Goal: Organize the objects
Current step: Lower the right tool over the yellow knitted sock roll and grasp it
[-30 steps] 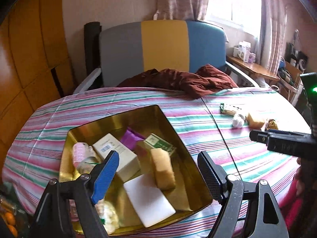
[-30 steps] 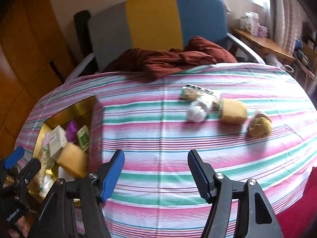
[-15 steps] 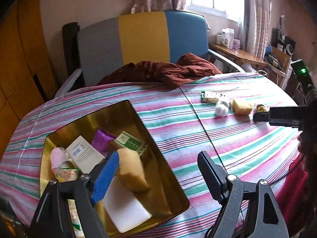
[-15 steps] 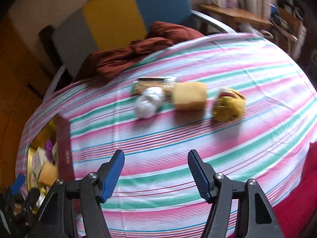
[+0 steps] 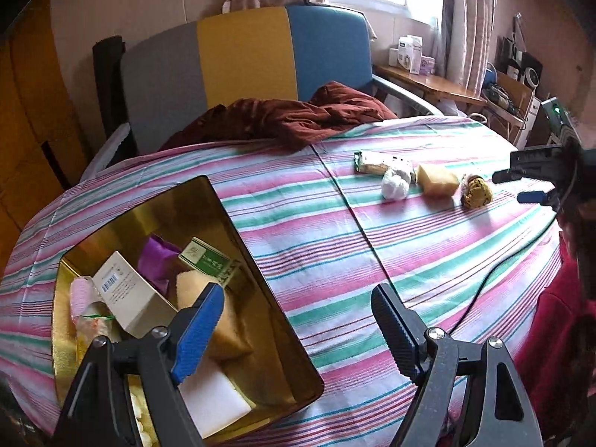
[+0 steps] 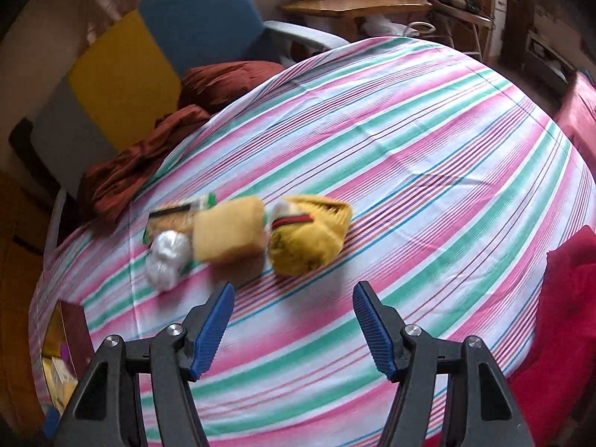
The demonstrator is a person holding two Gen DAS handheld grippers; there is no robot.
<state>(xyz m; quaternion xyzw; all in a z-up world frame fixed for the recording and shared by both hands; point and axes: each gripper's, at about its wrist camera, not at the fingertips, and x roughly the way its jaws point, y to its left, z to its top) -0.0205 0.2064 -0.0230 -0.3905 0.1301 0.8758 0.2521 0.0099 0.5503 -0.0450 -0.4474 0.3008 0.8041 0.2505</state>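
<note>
A gold tin box (image 5: pixel 238 223) sits on the striped tablecloth at the left, filled with several items: a white carton, a purple packet, a green box, a sponge and a white block. My left gripper (image 5: pixel 294 324) hangs open over the box's right rim with nothing in it. Farther right lie a snack packet (image 6: pixel 175 216), a white wad (image 6: pixel 165 260), a yellow sponge (image 6: pixel 227 231) and a yellow ball of yarn (image 6: pixel 305 238). My right gripper (image 6: pixel 294 327) is open and empty, just short of the sponge and the yarn. It also shows at the right edge as the right gripper (image 5: pixel 521 182).
A dark red cloth (image 5: pixel 290 119) is heaped at the table's far edge against a grey, yellow and blue chair (image 5: pixel 242 56). A black cable (image 5: pixel 480 298) trails over the cloth at the right. A wooden side table (image 6: pixel 354 3) with boxes stands beyond.
My right gripper has swept right across the table and rolled, so the sponge and yarn now lie close in front of it. My left gripper has drifted right along the box.
</note>
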